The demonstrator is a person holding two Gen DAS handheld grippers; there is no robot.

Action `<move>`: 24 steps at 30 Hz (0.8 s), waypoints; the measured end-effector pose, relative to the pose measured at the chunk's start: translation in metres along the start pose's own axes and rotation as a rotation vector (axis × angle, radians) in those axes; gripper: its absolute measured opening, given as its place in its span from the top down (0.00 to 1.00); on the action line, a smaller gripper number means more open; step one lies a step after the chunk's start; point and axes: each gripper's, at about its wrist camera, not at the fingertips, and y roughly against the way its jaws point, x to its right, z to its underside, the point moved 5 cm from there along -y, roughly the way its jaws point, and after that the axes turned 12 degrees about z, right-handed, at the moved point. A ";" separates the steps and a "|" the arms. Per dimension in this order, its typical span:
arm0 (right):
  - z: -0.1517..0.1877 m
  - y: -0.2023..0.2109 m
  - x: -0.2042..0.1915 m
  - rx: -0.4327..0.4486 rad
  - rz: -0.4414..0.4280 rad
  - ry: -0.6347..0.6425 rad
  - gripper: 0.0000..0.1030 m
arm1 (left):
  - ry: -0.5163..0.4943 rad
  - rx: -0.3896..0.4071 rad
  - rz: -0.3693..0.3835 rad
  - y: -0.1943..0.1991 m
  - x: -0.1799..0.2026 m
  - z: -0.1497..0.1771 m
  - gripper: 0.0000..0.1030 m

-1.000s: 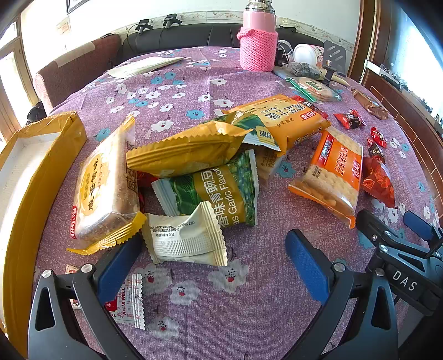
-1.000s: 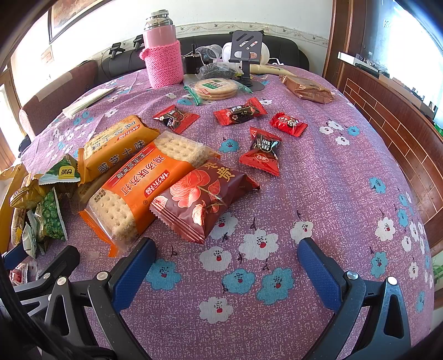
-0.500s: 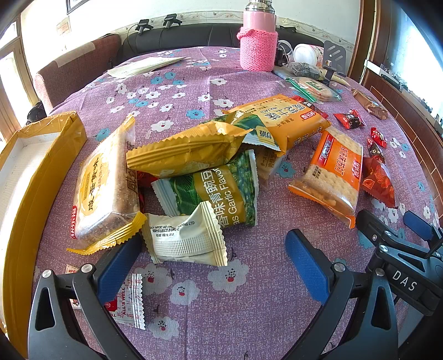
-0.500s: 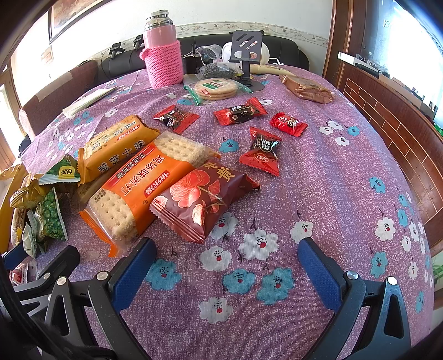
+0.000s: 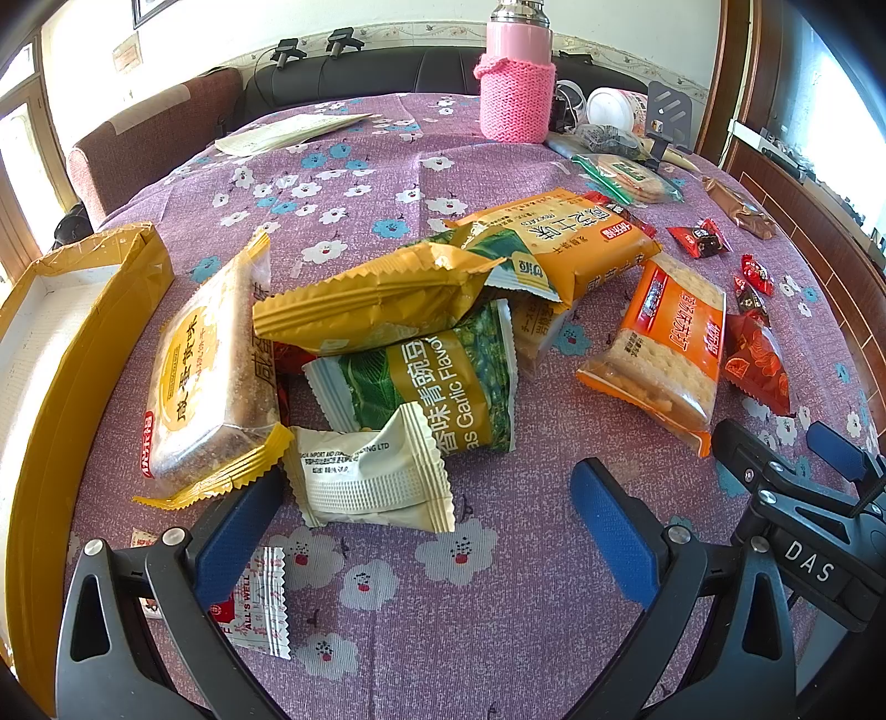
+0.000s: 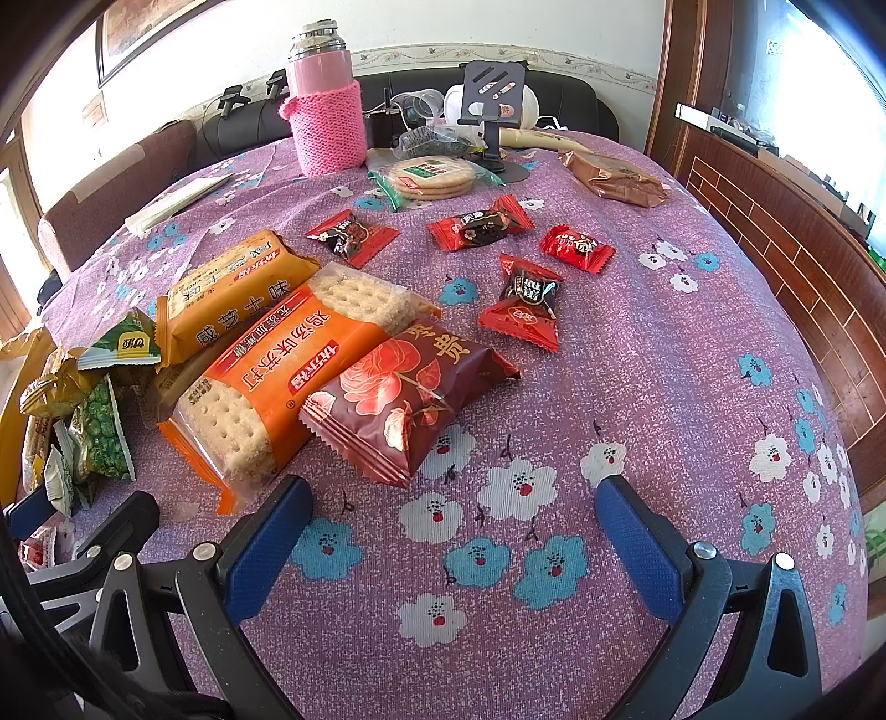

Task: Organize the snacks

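**Snack sorting: barely begun**

Purple floral tablecloth [image 5: 387, 177] carries your snacks [image 5: 421, 354], heaped beside the yellow box [image 5: 66, 354], which looks empty. Your left gripper [image 5: 426, 509] and right gripper [image 6: 448, 531] hover spread, holding nothing; everything remains unsorted.

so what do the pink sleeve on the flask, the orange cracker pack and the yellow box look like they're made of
Sleeve: knitted yarn, matte; looped stitches show.
Flask above it: probably stainless steel with a pink coated body; the top gleams silver.
Orange cracker pack: glossy plastic film, part clear, since the crackers show through at both ends.
Yellow box: likely cardboard with a glossy yellow skin, white inside; its folded edges crease.
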 end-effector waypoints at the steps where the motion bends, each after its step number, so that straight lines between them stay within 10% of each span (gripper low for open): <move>1: 0.000 0.000 0.000 0.000 0.000 0.000 0.00 | 0.000 0.000 0.000 0.000 0.000 0.000 0.00; 24: 0.001 0.000 -0.001 -0.002 0.003 -0.008 0.00 | -0.001 0.000 -0.001 0.000 0.000 0.000 0.00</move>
